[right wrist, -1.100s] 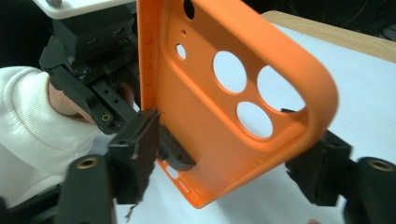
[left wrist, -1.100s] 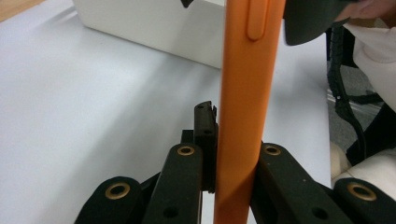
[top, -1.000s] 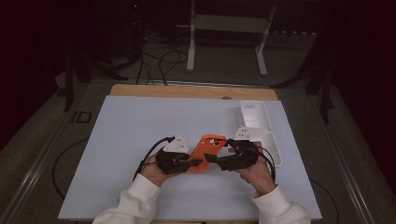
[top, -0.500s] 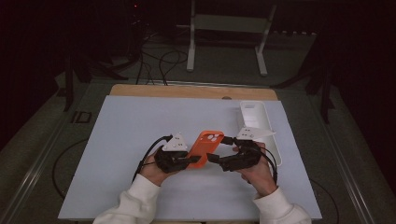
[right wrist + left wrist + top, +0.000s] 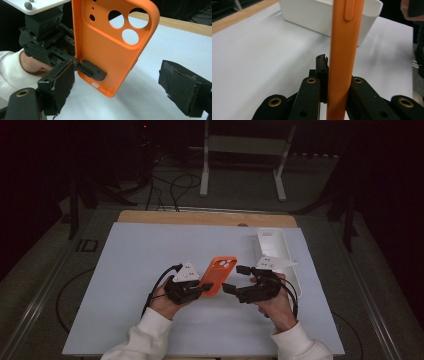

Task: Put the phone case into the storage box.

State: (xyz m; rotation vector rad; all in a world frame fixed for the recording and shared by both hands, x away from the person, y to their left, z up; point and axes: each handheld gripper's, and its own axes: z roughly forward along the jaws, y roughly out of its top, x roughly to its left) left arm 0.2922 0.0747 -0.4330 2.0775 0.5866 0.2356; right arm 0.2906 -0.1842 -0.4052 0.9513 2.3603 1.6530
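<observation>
An orange phone case point(image 5: 218, 274) with round camera holes is held above the white mat, its lower end pinched by my left gripper point(image 5: 204, 288). In the left gripper view the case point(image 5: 343, 47) stands edge-on, with the left gripper point(image 5: 337, 86) shut tight on it. My right gripper point(image 5: 235, 279) sits just right of the case, open and holding nothing. In the right gripper view the hollow inside of the case point(image 5: 110, 47) faces me, the left gripper point(image 5: 86, 68) clamps its bottom edge, and the right gripper point(image 5: 122, 87) has its pads point(image 5: 62, 85) spread wide, clear of the case.
A white oblong tray point(image 5: 276, 246) lies at the mat's right side, just behind my right hand; its wall point(image 5: 312, 15) is also behind the case. A wooden table edge point(image 5: 200, 217) runs along the back. Cables trail from both grippers.
The right gripper has let go of the case, opened, and drawn back to the right. The left gripper keeps hold of the case, which now stands a little more upright.
</observation>
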